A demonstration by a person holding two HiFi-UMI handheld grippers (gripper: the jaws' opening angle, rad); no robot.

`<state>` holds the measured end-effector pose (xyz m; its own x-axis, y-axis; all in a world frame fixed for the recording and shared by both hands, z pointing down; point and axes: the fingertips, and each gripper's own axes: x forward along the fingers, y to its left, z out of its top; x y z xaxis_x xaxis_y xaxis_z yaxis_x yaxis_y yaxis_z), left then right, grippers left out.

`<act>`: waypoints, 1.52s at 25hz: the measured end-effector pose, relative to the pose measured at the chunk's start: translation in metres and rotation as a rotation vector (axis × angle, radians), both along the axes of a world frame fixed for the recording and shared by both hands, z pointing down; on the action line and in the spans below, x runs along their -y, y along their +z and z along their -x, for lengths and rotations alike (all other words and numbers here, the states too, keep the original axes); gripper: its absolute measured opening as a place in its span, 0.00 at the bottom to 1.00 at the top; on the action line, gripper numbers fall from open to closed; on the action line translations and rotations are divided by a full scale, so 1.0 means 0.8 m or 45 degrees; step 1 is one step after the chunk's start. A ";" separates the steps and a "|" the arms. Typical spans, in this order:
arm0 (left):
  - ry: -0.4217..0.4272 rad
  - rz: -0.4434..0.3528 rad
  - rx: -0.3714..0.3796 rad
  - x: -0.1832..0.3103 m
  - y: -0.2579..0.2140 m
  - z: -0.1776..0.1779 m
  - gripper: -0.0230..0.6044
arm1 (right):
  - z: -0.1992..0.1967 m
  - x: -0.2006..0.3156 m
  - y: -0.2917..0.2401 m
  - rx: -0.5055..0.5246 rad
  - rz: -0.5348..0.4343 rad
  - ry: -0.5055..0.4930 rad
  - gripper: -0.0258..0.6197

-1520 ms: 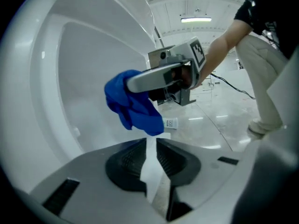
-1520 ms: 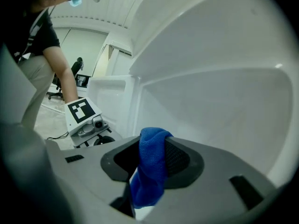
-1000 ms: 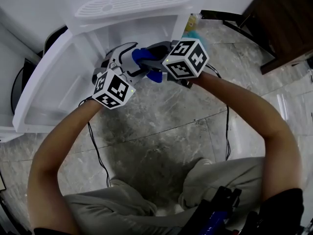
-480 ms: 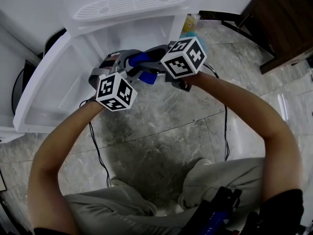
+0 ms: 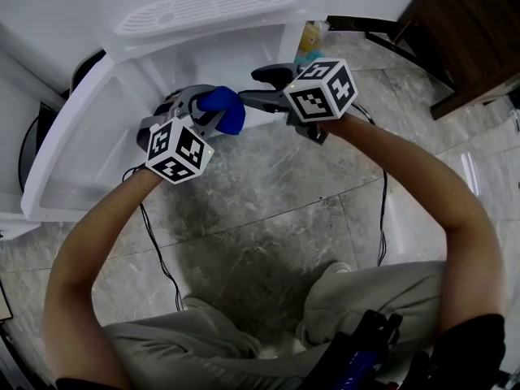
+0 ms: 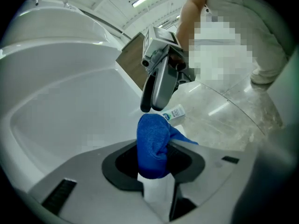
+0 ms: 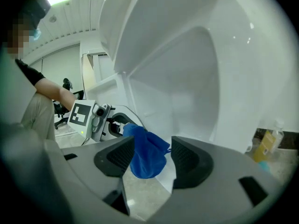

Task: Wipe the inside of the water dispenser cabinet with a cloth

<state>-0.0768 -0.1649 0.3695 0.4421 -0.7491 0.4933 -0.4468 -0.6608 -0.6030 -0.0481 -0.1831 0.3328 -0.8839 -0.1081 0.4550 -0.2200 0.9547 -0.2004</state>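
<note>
Nearest, the person's legs [image 5: 187, 344] are folded low over the stone floor [image 5: 268, 210], presumably so that the low cabinet can be reached at arm's length. Further out, both tools are held side by side just before the opening.

The left gripper [image 6: 154, 160] is clamped on the blue cloth [image 5: 225, 110]. Its jaws have just been closing, and the bunched cloth is pinched between the pads. Most of it is allowed to stand out past the tips, which is judged to give a soft wad for wiping.

The right gripper [image 7: 150, 155] is spread wide, its jaws having just been opening. Nothing is gripped by it, though the cloth is seen just beyond its tips. The cloth is thus carried by the left side alone, and it is held in the air, not yet laid against any surface.

Beyond, the white cabinet [image 7: 187, 78] is seen open, its door [image 5: 81, 136] swung out to the left so that the inside is exposed. At the far right, a yellow bottle [image 5: 310, 37] is stood beside the cabinet, clear of the work.
</note>
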 end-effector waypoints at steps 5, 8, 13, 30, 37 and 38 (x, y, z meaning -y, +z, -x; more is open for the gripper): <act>0.007 0.068 -0.040 0.000 0.016 -0.014 0.25 | -0.024 0.003 0.009 -0.117 -0.154 -0.038 0.04; -0.004 0.095 -0.058 0.006 0.025 -0.019 0.25 | -0.037 0.001 0.015 -0.191 -0.253 -0.094 0.04; -0.071 0.169 -0.127 0.031 0.044 -0.022 0.25 | -0.056 -0.002 0.042 -0.269 -0.329 -0.171 0.04; -0.317 0.272 -0.184 0.165 0.127 -0.038 0.24 | -0.121 -0.007 0.132 -0.402 -0.429 -0.283 0.04; -0.327 0.093 0.004 0.234 0.129 -0.034 0.23 | -0.133 -0.019 0.148 -0.418 -0.382 -0.291 0.04; -0.350 0.092 0.004 0.244 0.128 -0.028 0.23 | -0.135 -0.021 0.150 -0.423 -0.383 -0.299 0.04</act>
<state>-0.0545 -0.3605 0.4717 0.2256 -0.8036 0.5508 -0.6133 -0.5564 -0.5606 0.0597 -0.1663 0.4525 -0.7129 -0.0932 0.6951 0.0027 0.9908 0.1355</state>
